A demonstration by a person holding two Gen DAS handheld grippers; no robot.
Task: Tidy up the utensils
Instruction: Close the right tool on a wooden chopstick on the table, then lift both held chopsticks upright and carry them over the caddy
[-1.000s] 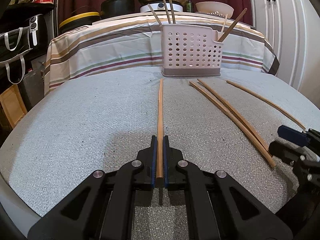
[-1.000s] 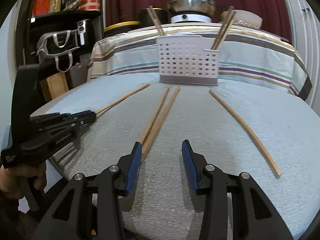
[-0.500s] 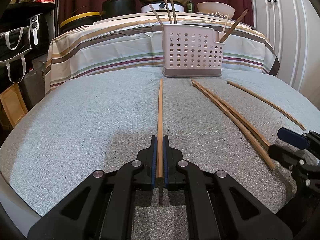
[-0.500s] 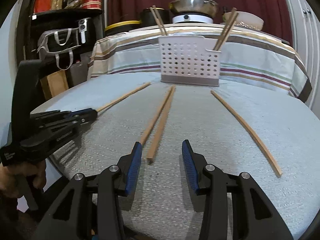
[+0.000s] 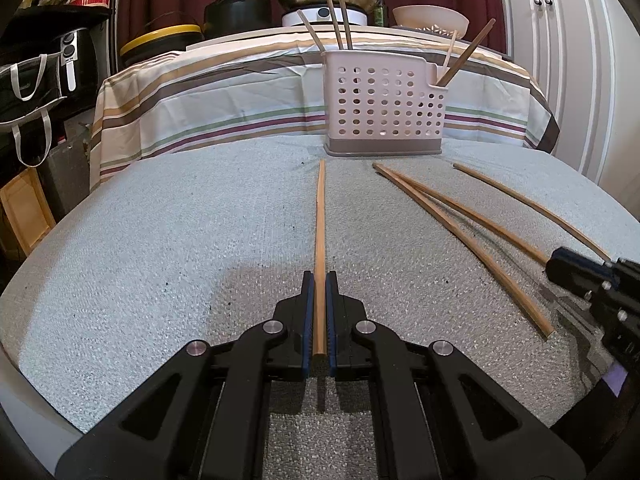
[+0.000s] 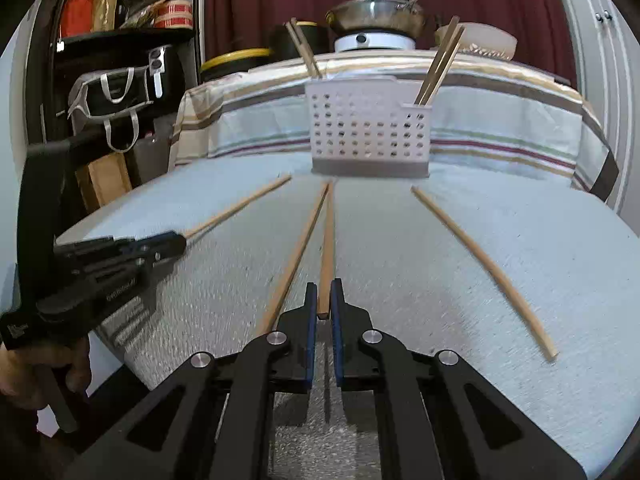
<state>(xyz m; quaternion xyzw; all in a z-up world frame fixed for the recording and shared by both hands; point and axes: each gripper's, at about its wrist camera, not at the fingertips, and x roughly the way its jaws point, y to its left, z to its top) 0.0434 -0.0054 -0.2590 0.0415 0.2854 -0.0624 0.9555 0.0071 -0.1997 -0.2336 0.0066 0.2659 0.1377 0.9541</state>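
so the right hand-held gripper (image 6: 324,300) just snapped shut on the near end of a chopstick (image 6: 327,248) lying on the bench (image 6: 500,216) before the perforated caddy (image 6: 370,132), and the left hand-held gripper (image 5: 319,300) already pinches another chopstick (image 5: 320,220), so both look set to lift.

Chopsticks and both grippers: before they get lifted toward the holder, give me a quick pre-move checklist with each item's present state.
1. Left gripper shut on a chopstick: ok.
2. Right gripper shut on its own chopstick, gripped at the very end: ok.
3. Neighbouring chopstick outside the right gripper: ok.
4. Held chopsticks clear of the mat: cannot tell.
5. Utensil holder upright, with room inside: ok.
6. Loose chopstick undisturbed: ok.
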